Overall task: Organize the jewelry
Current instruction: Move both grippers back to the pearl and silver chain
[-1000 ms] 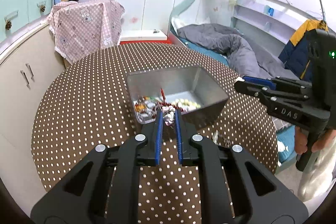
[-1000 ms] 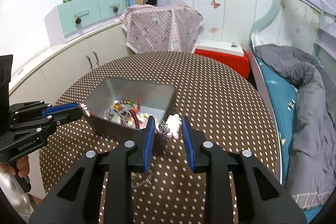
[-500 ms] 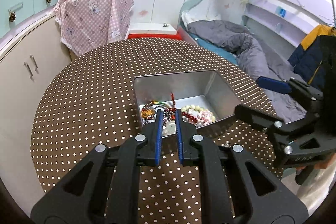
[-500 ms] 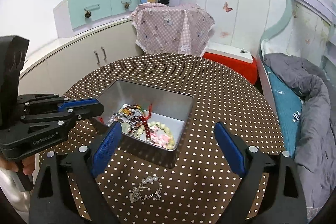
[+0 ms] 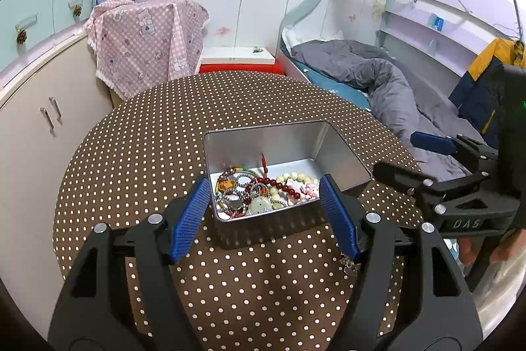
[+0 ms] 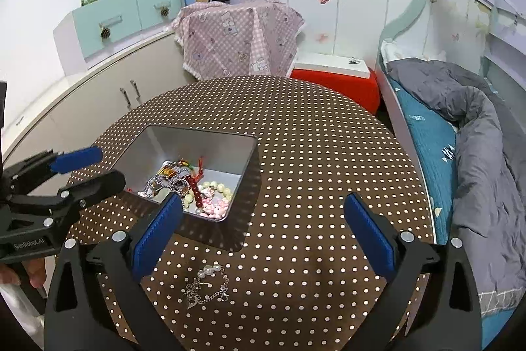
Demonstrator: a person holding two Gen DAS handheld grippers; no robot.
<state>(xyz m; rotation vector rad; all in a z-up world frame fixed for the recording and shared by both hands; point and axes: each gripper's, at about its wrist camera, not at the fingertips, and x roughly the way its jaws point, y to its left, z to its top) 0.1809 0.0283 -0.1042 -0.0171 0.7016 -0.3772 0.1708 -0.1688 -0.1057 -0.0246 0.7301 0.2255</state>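
Observation:
An open silver tin (image 5: 263,134) stands on the round brown dotted table (image 5: 148,153) and holds several bead strings and chains (image 5: 263,193), among them a pink and white charm bracelet (image 6: 213,208). My left gripper (image 5: 264,219) hovers at the tin's near end. Its jaws are opening, and the pads touch nothing. My right gripper (image 6: 263,236) is also opening wide and holds nothing. Just in front of it, a silver chain bracelet with pearls (image 6: 205,285) lies on the table. Each gripper shows in the other's view: the right gripper (image 5: 404,158) and the left gripper (image 6: 85,170).
A bed with a grey duvet (image 6: 476,127) runs along the table's right side. Pale cabinets (image 5: 29,107) stand to the left. A pink checked cloth (image 6: 240,38) and a red box (image 6: 335,84) sit beyond the far edge. A hand (image 5: 486,249) holds the right gripper.
Both grippers were shut on a pink and white bracelet held over the tin. The right opened first, then the left, and the bracelet now lies in the tin.

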